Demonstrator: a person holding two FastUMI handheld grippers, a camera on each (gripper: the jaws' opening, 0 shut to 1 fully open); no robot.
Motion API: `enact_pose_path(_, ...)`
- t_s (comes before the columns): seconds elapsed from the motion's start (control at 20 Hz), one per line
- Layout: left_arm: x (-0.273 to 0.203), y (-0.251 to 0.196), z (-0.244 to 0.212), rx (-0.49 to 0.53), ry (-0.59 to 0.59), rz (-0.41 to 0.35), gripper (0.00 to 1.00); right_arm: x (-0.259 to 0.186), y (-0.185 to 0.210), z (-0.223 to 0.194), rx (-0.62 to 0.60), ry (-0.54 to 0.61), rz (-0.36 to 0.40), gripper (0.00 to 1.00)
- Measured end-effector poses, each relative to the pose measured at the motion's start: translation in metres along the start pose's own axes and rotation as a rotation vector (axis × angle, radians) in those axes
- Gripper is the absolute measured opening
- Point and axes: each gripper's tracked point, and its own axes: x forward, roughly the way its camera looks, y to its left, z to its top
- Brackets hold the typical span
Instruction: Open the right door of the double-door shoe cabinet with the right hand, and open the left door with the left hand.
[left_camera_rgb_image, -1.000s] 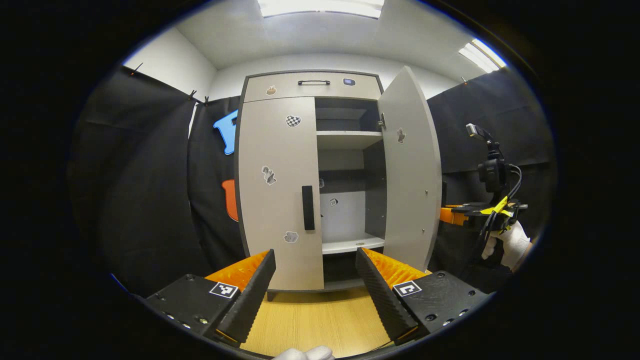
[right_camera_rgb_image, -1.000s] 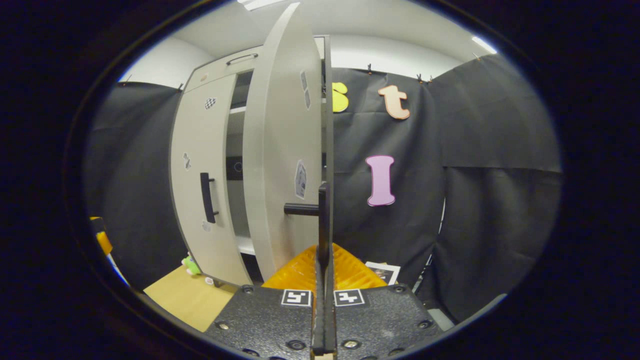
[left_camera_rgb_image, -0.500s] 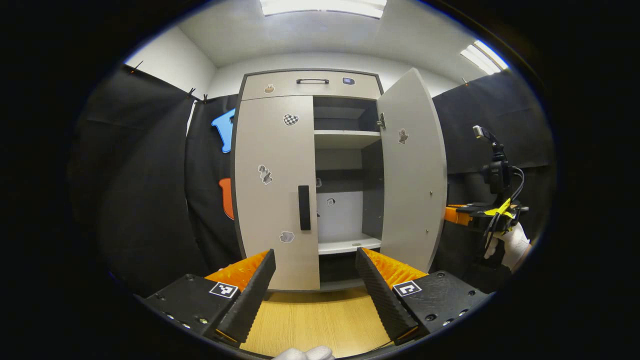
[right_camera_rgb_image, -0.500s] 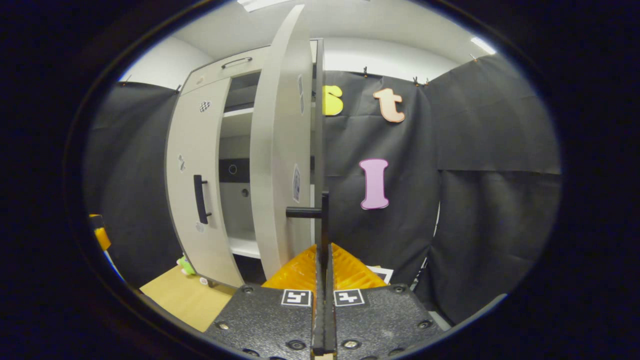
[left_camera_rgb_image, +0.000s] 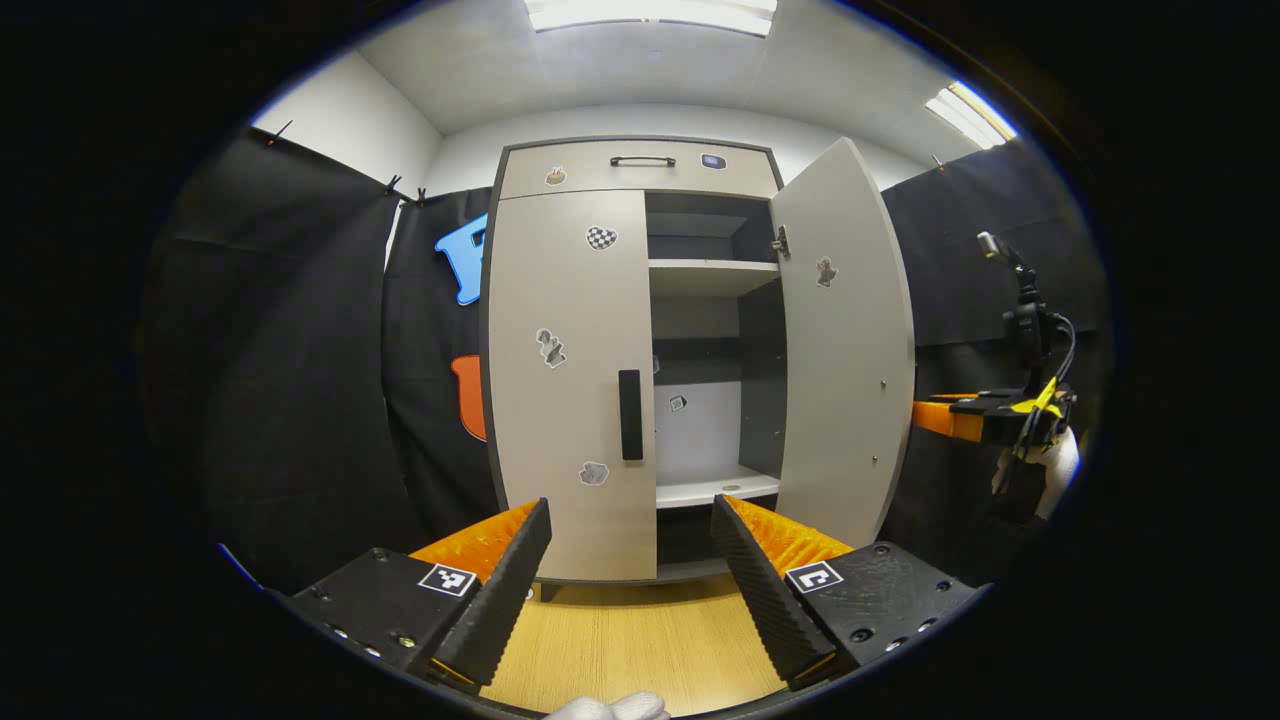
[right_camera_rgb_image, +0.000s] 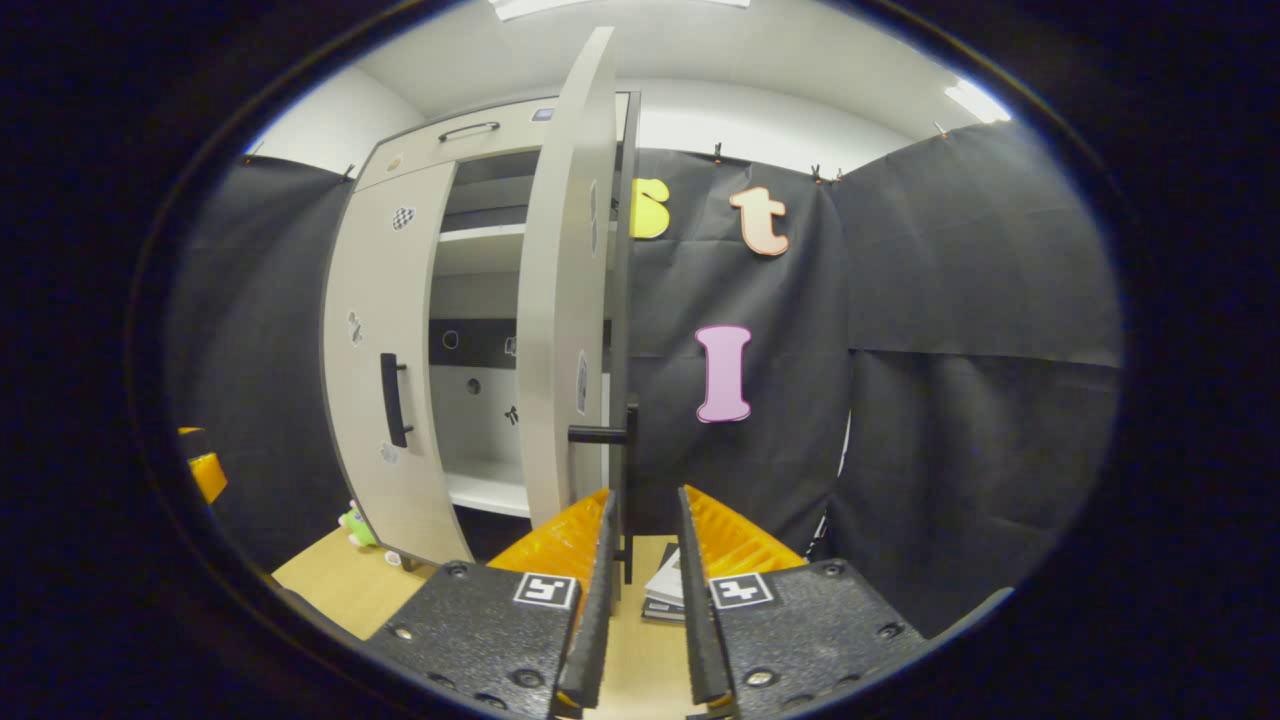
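From my left gripper view, the shoe cabinet (left_camera_rgb_image: 640, 170) stands ahead on the wooden floor (left_camera_rgb_image: 640, 640). Its left door (left_camera_rgb_image: 570, 380) is shut, the dark left handle (left_camera_rgb_image: 630, 414) upright along its inner edge. My left gripper (left_camera_rgb_image: 630, 560) hangs well short of it, fingers spread wide and grasping nothing. Further right, the cabinet's shelves (left_camera_rgb_image: 712, 276) lie exposed, and the right door (left_camera_rgb_image: 845, 350) stands swung outward. Beyond that door's edge I see my right gripper (left_camera_rgb_image: 975, 415) held in a gloved hand (left_camera_rgb_image: 1050, 470).

In my right gripper view, the closed left door (right_camera_rgb_image: 385, 350) sits far left, then the open interior, then the right door (right_camera_rgb_image: 565, 300) seen nearly edge-on. Its right handle (right_camera_rgb_image: 625, 440) stands between the fingers of my right gripper (right_camera_rgb_image: 640, 560), which are parted a little; I cannot tell whether either finger touches the handle. A small stack of papers (right_camera_rgb_image: 665, 590) lies on the floor just beyond the fingers.
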Motion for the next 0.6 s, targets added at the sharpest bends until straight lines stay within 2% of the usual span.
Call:
enact_pose_path(0.05,0.001,0.003,0.0,0.001,0.0,0.003,0.96,-0.006,0.004,-0.002,0.008,0.012,0.001,0.41)
enact_pose_path(0.15,0.004,0.007,-0.001,0.003,-0.004,0.01,0.96,-0.02,0.01,-0.005,0.02,0.028,-0.007,0.65)
enact_pose_path(0.2,0.005,0.01,-0.003,0.005,0.002,0.014,0.96,-0.026,0.016,-0.008,0.022,0.034,-0.006,0.73)
enact_pose_path(0.35,0.011,0.017,-0.006,0.015,0.01,0.023,0.96,-0.046,0.048,-0.018,0.079,0.024,0.021,0.87)
enact_pose_path(0.4,0.014,0.02,-0.007,0.022,0.014,0.029,0.96,-0.051,0.059,-0.022,0.09,0.016,0.03,0.96)
enact_pose_path(0.55,0.02,0.025,-0.011,0.023,0.022,0.035,0.96,-0.065,0.075,-0.041,0.079,0.019,0.025,0.99)
enact_pose_path(0.6,0.023,0.027,-0.013,0.023,0.024,0.038,0.96,-0.068,0.081,-0.047,0.081,0.028,0.027,0.97)
